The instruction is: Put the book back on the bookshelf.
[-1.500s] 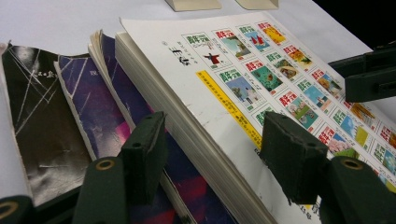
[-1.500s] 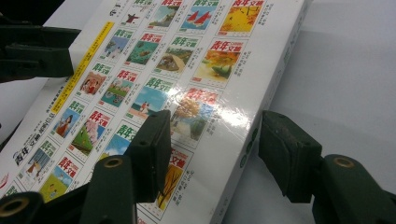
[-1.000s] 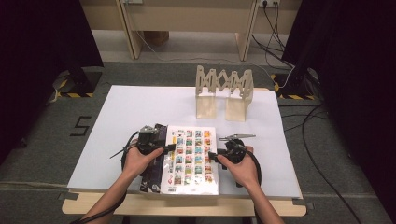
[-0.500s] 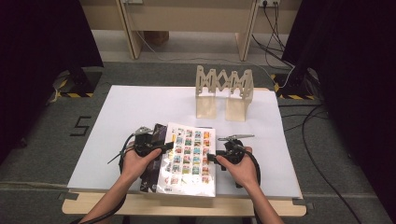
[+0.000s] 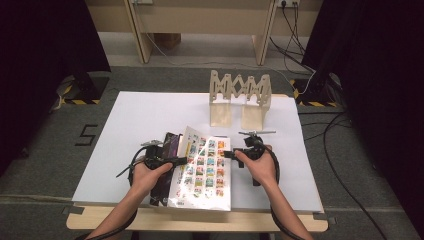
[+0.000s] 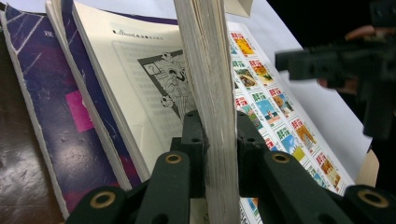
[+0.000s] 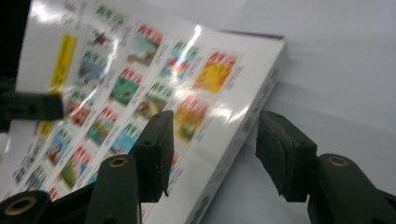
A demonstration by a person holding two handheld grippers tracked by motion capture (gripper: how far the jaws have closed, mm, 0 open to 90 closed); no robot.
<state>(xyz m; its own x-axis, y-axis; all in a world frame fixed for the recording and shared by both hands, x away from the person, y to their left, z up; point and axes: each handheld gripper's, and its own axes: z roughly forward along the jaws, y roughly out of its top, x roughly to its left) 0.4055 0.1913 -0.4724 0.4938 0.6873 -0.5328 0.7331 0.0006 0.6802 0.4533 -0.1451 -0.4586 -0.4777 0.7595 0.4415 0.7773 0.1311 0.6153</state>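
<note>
A: Nearest first, the left gripper [image 6: 219, 154]. Status?

B: Jaws have just been closing and are now clamped on the lifted cover and pages of the book [image 6: 208, 84], one pad on each side of the page block. Under that block an inner page with a line drawing lies exposed. In the high view the left gripper [image 5: 172, 161] sits at the book's left edge, a hand behind it.

A: The book itself?

B: The book [image 5: 202, 170] lies at the near middle of the white table [image 5: 140, 115], its cover printed with rows of small colour pictures. Left edge raised, right edge down on the table. Beside it on the left, a dark purple booklet [image 5: 167, 150], partly under the raised cover.

A: Right gripper?

B: The right gripper [image 7: 212, 149] has its jaws apart, gripping nothing; the book's right edge runs in the gap between them, no pad pressing. From above, the right gripper [image 5: 231, 154] sits just beside that edge.

A: Farther back?

B: A pale wooden rack [image 5: 240, 97] with zigzag sides, standing upright near the far edge, well apart from the book.
</note>
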